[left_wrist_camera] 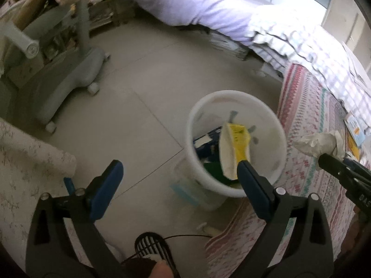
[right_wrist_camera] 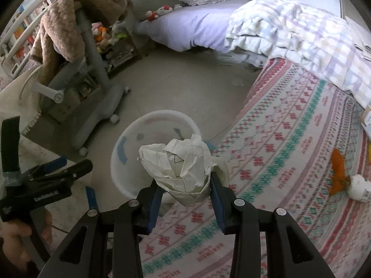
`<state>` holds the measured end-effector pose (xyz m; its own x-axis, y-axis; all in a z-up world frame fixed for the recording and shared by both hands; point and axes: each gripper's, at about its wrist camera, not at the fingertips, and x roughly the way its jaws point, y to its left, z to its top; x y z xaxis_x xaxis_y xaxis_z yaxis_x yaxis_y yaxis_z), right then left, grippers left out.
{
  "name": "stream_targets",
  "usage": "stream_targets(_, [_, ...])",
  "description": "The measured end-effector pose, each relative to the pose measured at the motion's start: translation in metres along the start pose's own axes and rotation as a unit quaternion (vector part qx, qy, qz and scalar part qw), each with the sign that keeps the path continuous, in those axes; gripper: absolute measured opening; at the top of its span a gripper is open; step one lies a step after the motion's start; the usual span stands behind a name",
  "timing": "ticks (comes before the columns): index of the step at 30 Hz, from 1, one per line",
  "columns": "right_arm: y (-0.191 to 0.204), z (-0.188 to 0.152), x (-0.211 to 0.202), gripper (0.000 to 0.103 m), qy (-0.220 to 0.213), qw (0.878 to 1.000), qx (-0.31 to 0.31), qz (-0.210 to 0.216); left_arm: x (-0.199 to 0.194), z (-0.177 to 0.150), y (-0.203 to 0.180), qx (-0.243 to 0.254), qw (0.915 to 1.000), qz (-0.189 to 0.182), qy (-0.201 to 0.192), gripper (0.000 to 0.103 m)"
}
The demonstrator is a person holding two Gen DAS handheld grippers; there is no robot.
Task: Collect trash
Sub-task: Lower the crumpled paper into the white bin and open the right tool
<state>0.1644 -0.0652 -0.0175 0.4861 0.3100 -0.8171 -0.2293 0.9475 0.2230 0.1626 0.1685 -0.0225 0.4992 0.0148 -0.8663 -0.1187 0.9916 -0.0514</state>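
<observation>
A white trash bin (left_wrist_camera: 276, 125) stands on the tile floor at the rug's edge; it also shows in the right wrist view (right_wrist_camera: 129, 139). A yellow and white wrapper (left_wrist_camera: 234, 146) is in the bin mouth, over dark blue and green trash. My left gripper (left_wrist_camera: 179, 169) is open and empty, just above the bin's near rim. My right gripper (right_wrist_camera: 184, 185) is shut on a crumpled paper ball (right_wrist_camera: 180, 166), held above the bin's near side. The ball also shows in the left wrist view (left_wrist_camera: 320, 142).
A patterned rug (right_wrist_camera: 289, 162) lies right of the bin. An orange scrap (right_wrist_camera: 337, 171) and a white object (right_wrist_camera: 359, 188) lie on it at far right. A grey wheeled chair base (right_wrist_camera: 97, 113) stands left, a bed (right_wrist_camera: 231, 23) behind.
</observation>
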Motion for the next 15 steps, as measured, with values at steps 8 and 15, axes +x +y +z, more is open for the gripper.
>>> stream_targets(8, [0.023, 0.0, 0.01, 0.044, -0.02, 0.999, -0.02, 0.021, 0.0, -0.006, 0.025, -0.023, 0.9997, -0.007, 0.005, 0.098])
stream_targets(15, [0.027, 0.001, -0.007, 0.078, -0.063, 0.997, -0.028, 0.027, -0.005, -0.007, 0.03, -0.028, 0.9995, -0.017, 0.004, 0.098])
